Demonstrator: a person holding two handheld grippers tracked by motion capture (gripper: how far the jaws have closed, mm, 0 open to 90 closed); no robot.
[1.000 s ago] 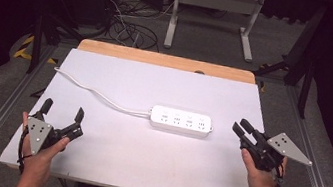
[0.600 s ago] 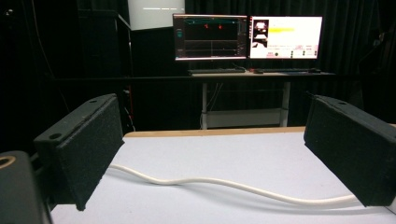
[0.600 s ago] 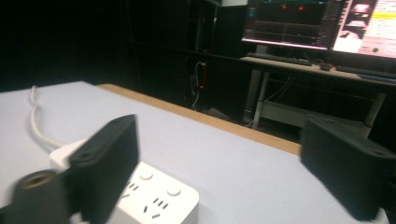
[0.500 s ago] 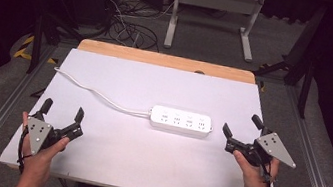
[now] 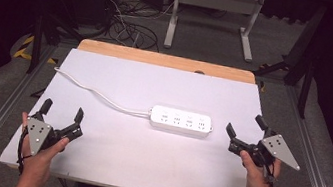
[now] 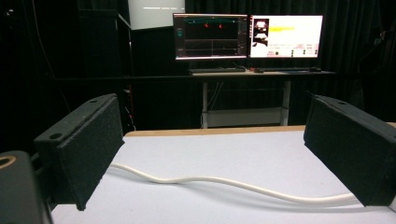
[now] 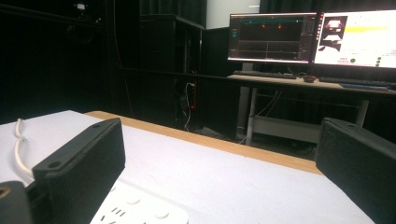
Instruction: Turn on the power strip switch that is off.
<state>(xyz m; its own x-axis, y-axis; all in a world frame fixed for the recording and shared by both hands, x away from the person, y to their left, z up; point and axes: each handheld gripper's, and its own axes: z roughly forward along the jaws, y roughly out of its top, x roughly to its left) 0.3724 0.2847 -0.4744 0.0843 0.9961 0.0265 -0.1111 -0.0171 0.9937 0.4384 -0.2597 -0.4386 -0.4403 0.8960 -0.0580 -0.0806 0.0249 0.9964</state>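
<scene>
The left gripper (image 5: 62,111) sits at the table's (image 5: 134,159) near left corner, jaws spread wide and empty; the right gripper (image 5: 245,129) hovers just right of the white power strip (image 5: 181,121), jaws spread too; the strip's cord (image 5: 98,95) snakes leftward; monitors (image 6: 247,36) glow beyond.

In the right gripper view the power strip (image 7: 140,212) just ahead of the right tool (image 7: 219,172) is cut off by the bottom edge and partly hidden behind that tool's left jaw. Ahead of the left tool (image 6: 212,154), the white cable (image 6: 224,183) slips behind its right jaw. Text on the monitors (image 6: 247,36) far beyond is too small to read
</scene>
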